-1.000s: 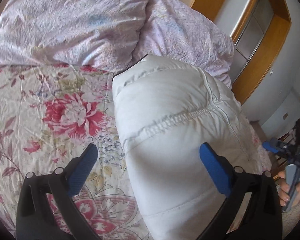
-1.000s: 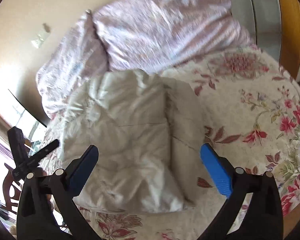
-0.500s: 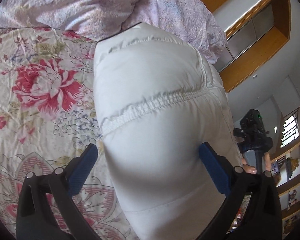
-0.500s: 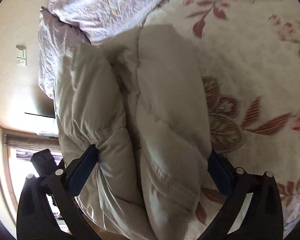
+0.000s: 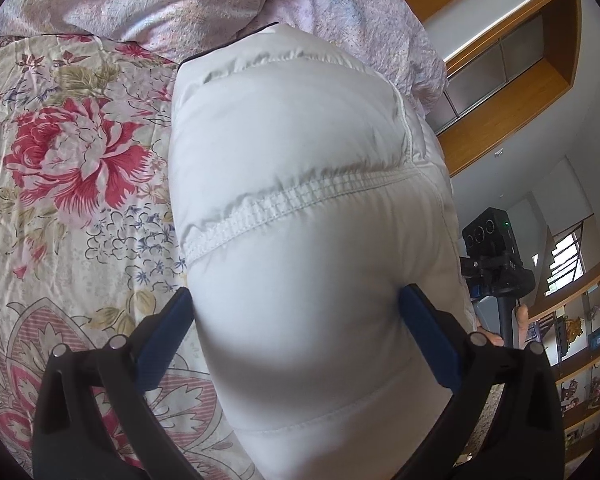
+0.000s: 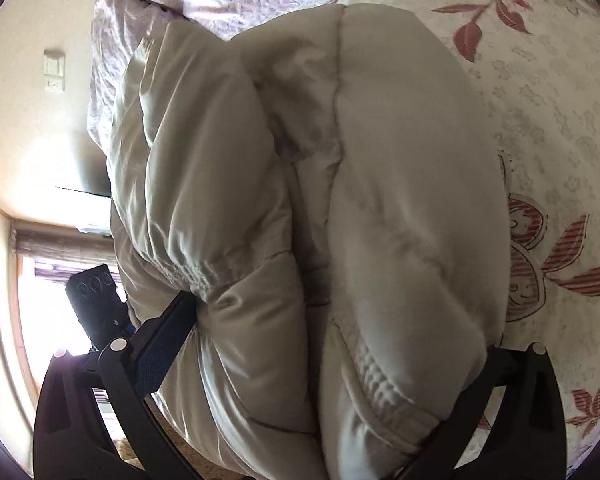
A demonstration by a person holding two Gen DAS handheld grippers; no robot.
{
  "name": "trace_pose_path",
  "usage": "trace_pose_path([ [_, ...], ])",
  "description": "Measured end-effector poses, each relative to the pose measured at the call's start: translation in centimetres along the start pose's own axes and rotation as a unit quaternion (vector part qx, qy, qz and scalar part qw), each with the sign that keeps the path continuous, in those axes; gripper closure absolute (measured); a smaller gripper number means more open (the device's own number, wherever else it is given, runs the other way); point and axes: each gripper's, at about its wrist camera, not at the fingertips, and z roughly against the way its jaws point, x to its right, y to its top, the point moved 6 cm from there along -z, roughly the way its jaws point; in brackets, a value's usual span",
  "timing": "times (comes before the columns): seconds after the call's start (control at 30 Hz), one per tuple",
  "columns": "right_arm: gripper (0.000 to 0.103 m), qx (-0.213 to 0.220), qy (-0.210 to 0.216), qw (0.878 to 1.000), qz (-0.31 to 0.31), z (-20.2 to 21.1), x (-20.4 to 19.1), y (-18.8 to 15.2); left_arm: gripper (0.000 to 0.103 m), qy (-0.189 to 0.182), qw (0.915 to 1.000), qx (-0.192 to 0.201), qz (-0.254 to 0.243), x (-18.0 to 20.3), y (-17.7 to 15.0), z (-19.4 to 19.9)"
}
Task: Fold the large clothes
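Observation:
A puffy white down jacket (image 5: 300,208) lies folded into a thick bundle on the floral bedspread (image 5: 68,168). My left gripper (image 5: 296,304) has its jaws wide apart with the bundle's end bulging between the blue pads, touching both. The jacket fills the right wrist view (image 6: 340,220), where my right gripper (image 6: 332,320) straddles the bundle's other end; its left blue pad (image 6: 160,340) presses the fabric and its right finger is hidden behind it. The other gripper shows at the side in each view.
Lilac pillows (image 5: 160,4) lie at the head of the bed behind the jacket. A wooden headboard cabinet (image 5: 512,64) stands to the right and shelves (image 5: 580,344) beyond. A wall switch (image 6: 55,70) and a bright window (image 6: 40,300) show in the right wrist view.
Both grippers have moved in onto the opposite ends of the folded jacket; the bundle now fills the space between each pair of fingers. The jaws stay wide.

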Motion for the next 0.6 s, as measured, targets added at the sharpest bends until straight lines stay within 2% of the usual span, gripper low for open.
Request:
trace_pose_path([
  [0.13, 0.001, -0.011, 0.008, 0.997, 0.071, 0.0, -2.7, -1.3, 0.002, -0.001, 1.0, 0.001, -0.004, -0.1, 0.0, 0.0],
  [0.3, 0.001, -0.005, 0.032, 0.999, 0.019, -0.6, -1.1, 0.0, 0.002, -0.004, 1.0, 0.003, 0.0, -0.2, 0.0, 0.1],
  [0.43, 0.001, -0.011, 0.04, 0.997, 0.07, -0.5, -2.1, -0.9, 0.002, -0.007, 1.0, -0.001, -0.003, -0.5, -0.1, 0.0],
  [0.6, 0.001, -0.003, 0.049, 0.998, 0.047, -0.7, -1.3, -0.2, 0.002, -0.024, 0.9996, -0.008, 0.01, -0.9, 0.2, -0.4],
])
